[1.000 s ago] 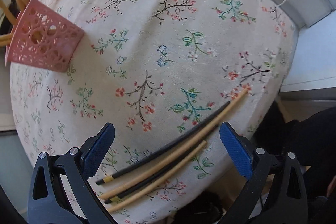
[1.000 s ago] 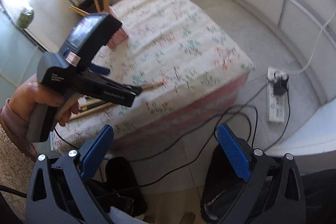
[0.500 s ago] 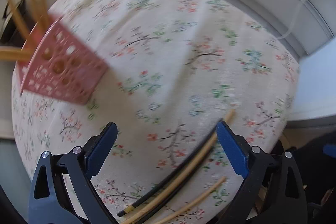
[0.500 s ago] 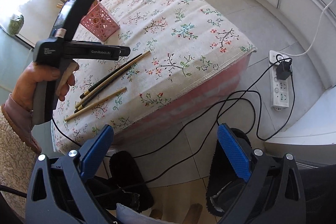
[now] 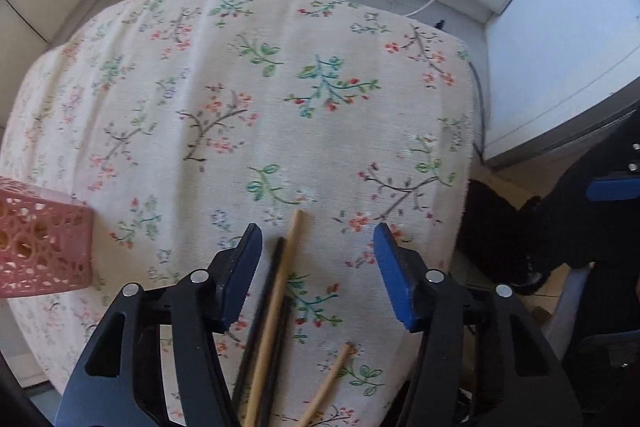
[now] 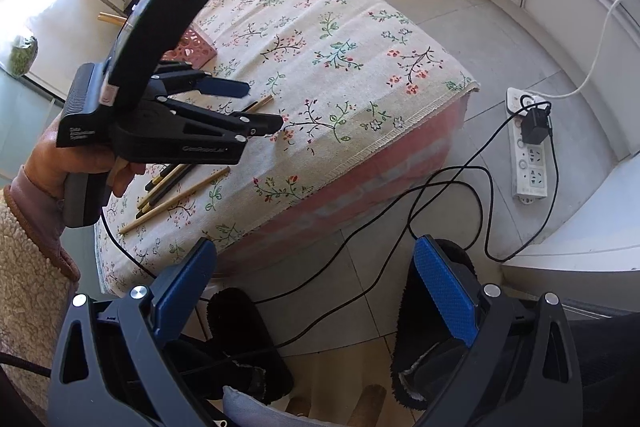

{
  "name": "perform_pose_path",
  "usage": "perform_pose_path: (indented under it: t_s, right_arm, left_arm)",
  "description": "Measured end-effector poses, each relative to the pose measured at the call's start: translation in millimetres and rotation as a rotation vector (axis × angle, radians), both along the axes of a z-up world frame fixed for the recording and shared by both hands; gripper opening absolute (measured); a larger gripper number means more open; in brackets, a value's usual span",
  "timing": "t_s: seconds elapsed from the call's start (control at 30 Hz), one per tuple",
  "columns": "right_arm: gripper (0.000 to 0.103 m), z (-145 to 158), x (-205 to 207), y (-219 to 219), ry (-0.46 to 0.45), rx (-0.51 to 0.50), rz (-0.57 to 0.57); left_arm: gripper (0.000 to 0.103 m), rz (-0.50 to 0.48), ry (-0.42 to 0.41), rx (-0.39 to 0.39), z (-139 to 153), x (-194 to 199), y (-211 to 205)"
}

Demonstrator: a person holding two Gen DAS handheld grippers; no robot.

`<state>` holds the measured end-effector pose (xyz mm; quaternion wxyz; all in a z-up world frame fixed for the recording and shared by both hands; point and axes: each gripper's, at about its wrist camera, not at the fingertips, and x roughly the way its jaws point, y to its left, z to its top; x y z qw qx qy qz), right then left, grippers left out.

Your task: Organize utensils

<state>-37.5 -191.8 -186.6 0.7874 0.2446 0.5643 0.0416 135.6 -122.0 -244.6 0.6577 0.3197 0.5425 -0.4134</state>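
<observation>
Several chopsticks lie on the floral-cloth table (image 5: 240,99): a long tan chopstick (image 5: 280,287), black chopsticks (image 5: 272,291) beside it, and a shorter tan chopstick (image 5: 328,383) nearer the edge. My left gripper (image 5: 316,267) is open and straddles the far ends of the long tan and black chopsticks, just above them. A pink lattice holder (image 5: 40,247) with chopsticks in it stands at the left. In the right wrist view the left gripper (image 6: 260,107) hovers over the chopsticks (image 6: 176,183). My right gripper (image 6: 316,291) is open and empty, off the table above the floor.
The table's right edge (image 5: 464,187) drops off close to the left gripper. On the floor lie black cables (image 6: 440,187), a white power strip (image 6: 528,143) and dark slippers (image 6: 436,327). White cabinets (image 5: 560,47) stand to the right.
My left gripper has swung right and come down over the chopsticks, so their ends now lie between its fingers. The pink holder has slid to the left edge of view. The right gripper barely moved.
</observation>
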Motion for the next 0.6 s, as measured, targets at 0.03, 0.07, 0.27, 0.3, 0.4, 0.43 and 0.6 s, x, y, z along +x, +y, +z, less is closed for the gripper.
perform_pose_path:
  t_s: [0.03, 0.07, 0.27, 0.3, 0.4, 0.43, 0.6]
  right_arm:
    - [0.096, -1, 0, 0, 0.004, 0.004, 0.002]
    - [0.096, -2, 1, 1, 0.006, 0.006, 0.006]
    - [0.096, -2, 2, 3, 0.002, 0.011, 0.015]
    - [0.096, -3, 2, 3, 0.007, 0.016, 0.017]
    - [0.096, -5, 3, 3, 0.021, 0.034, 0.018]
    - [0.096, -5, 2, 3, 0.023, 0.036, 0.016]
    - [0.096, -6, 2, 3, 0.029, 0.034, 0.012]
  left_arm:
    - [0.052, -0.003, 0.014, -0.007, -2, 1, 0]
    - [0.052, -0.002, 0.019, -0.006, -4, 0, 1]
    - [0.050, 0.020, 0.022, -0.026, -4, -1, 3]
    - [0.049, 0.015, 0.018, -0.028, -1, 1, 5]
    - [0.048, -0.008, 0.010, -0.030, 6, -3, 7]
    - [0.047, -0.015, 0.001, -0.025, 5, -4, 4]
    - [0.030, -0.022, -0.046, 0.008, 3, -6, -7]
